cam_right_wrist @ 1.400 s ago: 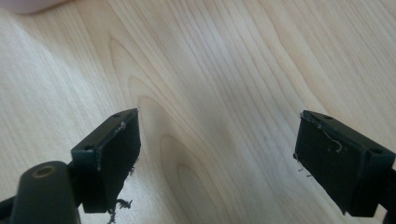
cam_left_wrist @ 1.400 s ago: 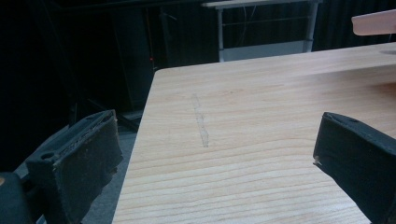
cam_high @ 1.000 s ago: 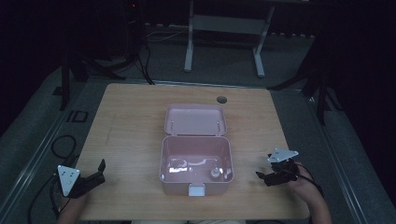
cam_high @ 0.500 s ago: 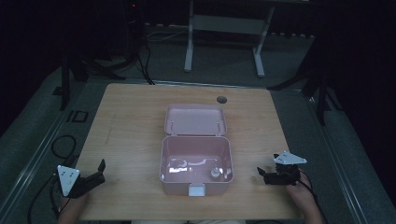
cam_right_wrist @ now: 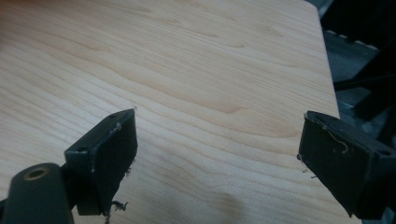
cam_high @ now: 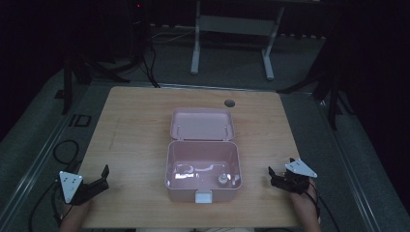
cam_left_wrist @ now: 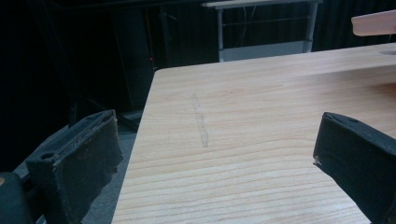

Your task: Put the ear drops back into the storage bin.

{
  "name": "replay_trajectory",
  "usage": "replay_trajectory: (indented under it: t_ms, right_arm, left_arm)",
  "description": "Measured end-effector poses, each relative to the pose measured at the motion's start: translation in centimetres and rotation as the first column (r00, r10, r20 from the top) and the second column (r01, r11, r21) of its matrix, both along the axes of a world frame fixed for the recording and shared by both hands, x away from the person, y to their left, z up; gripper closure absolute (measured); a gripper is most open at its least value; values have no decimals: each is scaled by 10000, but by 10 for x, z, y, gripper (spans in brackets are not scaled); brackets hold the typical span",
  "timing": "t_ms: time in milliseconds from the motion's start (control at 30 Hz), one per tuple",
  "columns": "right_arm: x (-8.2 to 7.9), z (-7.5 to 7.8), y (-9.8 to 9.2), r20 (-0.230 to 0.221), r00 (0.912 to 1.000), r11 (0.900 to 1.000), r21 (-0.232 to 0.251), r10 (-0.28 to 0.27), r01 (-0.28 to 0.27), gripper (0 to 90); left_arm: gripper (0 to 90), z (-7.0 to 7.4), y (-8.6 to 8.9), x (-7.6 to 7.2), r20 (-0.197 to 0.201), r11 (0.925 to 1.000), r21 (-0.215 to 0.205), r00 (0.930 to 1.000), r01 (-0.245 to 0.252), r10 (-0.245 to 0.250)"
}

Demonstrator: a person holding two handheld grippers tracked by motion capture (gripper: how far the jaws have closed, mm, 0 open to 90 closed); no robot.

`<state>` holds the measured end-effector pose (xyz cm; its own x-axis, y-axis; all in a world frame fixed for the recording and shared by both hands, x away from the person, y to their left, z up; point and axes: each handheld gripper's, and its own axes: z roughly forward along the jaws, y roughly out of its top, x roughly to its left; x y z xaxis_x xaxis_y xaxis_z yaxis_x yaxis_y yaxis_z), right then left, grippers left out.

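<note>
- The left claw is sitting at the near left corner of the table, its two black jaws spread wide and holding nothing.
- In the left gripper view, the left claw is showing bare pale wood between its jaws, with a faint scuff mark running along the grain ahead of it.
- A grey three-cornered plate is riding on top of the left claw, and a hand is gripping it from the bottom edge of the high view.
- The right claw is resting near the near right edge of the table, jaws also spread apart and empty, pointing toward the box.
- In the right gripper view, the right claw is looking across plain wood grain toward the table's far edge, with dark floor beyond.
- A hand is holding the right claw, and a cable is trailing off behind it.
- A pink plastic box is standing open in the middle of the table, between the two claws and well apart from each.
- Its lid is lying flat behind it, hinged back and facing up.
- A small roundish object is lying inside the box near its right front; it is too small to identify.
- A round hole is showing in the table behind the lid.
- A grey metal stand is standing on the dark floor beyond the table.
</note>
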<state>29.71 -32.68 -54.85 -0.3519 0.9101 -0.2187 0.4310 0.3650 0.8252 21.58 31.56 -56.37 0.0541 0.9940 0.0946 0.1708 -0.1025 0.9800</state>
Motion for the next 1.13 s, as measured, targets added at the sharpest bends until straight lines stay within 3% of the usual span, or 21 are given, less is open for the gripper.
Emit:
replay_trajectory:
  t_ms: [133, 200, 267, 333, 467, 533, 600, 700, 833, 933, 1133]
  right_arm:
    - [-1, -2, 6, 340, 9982, 9988, -15, -497, 498, 115]
    - [-1, -2, 6, 426, 9963, 9966, 386, -741, 725, 115]
    - [0, -1, 6, 631, 9929, 9945, 356, -1007, 986, 115]
    - [0, -1, 3, 739, 9879, 9886, 739, -1363, 1308, 106]
    - [1, -2, -5, 850, 9709, 9675, 1396, -2239, 2109, 106]
    - [1, -3, -6, 850, 9681, 9619, 1626, -2356, 2198, 106]
    - [0, -3, -6, 888, 9657, 9598, 1647, -2439, 2273, 107]
    - [-3, -3, -4, 1396, 9544, 9575, 1568, -2639, 2419, 106]
    - [-6, -2, -2, 1879, 9459, 9597, 1483, -2645, 2389, 106]
    - [-8, -1, -3, 1972, 9509, 9618, 1835, -2386, 2033, 106]
    - [-7, -3, 0, 1854, 9566, 9686, 1494, -2247, 1985, 106]
  left_arm:
    - [10, 0, 0, 0, 2, 10000, 12, 10000, 13, -13]
    - [10, 0, 0, 0, -4, 10000, 13, 10000, 4, -4]
    - [10, 0, 0, 0, 6, 10000, 12, 10000, 12, -12]
    - [10, 0, 0, 0, 4, 10000, 11, 10000, 29, -29]
    - [10, 0, 0, 0, 21, 10000, -3, 10000, 38, -37]
    - [10, 0, 0, 0, 15, 10000, -4, 10000, 39, -39]
    - [10, 0, 0, 0, 24, 10000, -14, 10000, 37, -37]
    - [10, 0, 0, -1, 26, 10000, -13, 10000, 43, -43]
    - [10, 0, 0, -1, 30, 10000, -28, 10000, 41, -41]
    - [10, 0, 0, -1, 37, 10000, -27, 10000, 33, -33]
    - [10, 0, 0, -1, 34, 10000, -28, 10000, 43, -43]
